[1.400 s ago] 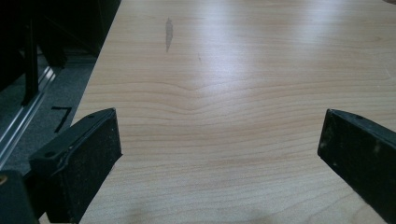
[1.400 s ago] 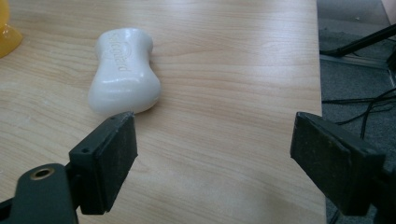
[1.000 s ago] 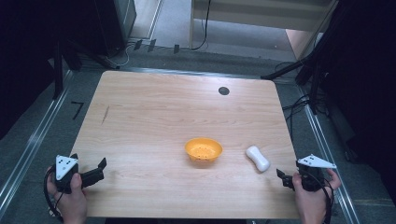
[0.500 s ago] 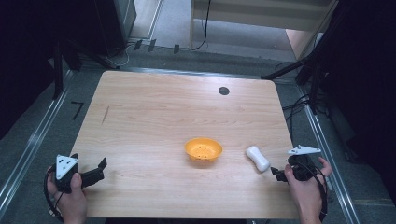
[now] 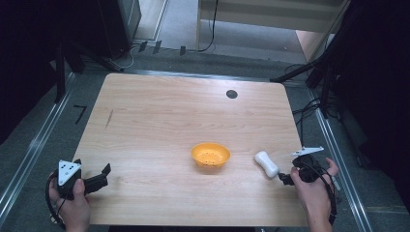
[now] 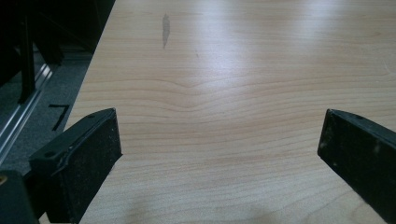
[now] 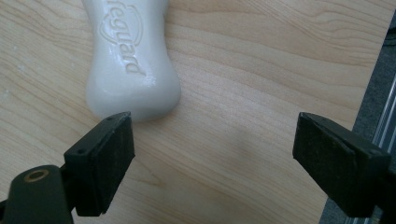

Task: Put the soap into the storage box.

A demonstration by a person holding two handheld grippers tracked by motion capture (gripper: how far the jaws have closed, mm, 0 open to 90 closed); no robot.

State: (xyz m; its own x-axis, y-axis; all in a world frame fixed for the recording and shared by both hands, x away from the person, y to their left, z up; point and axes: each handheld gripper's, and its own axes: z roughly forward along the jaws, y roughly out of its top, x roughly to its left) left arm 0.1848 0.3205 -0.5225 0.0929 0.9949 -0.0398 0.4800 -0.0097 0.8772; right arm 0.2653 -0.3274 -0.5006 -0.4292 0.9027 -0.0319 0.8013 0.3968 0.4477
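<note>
The table (image 5: 159, 111) holds a bowl (image 5: 210, 154) a bit right of the middle, closer to the person's edge than to the far edge. The soap bar (image 5: 267, 164) lies on the table just to the right of the bowl, apart from it. The right gripper (image 5: 285, 179) sits right beside the near end of the soap bar, by the table's right edge. In the right gripper view, the soap bar (image 7: 128, 60) lies just ahead of the jaw on the left side. The left gripper (image 5: 101, 175) rests at the near left corner, well apart from the bowl. A small round hole (image 5: 231, 94) sits far back, toward the right.
</note>
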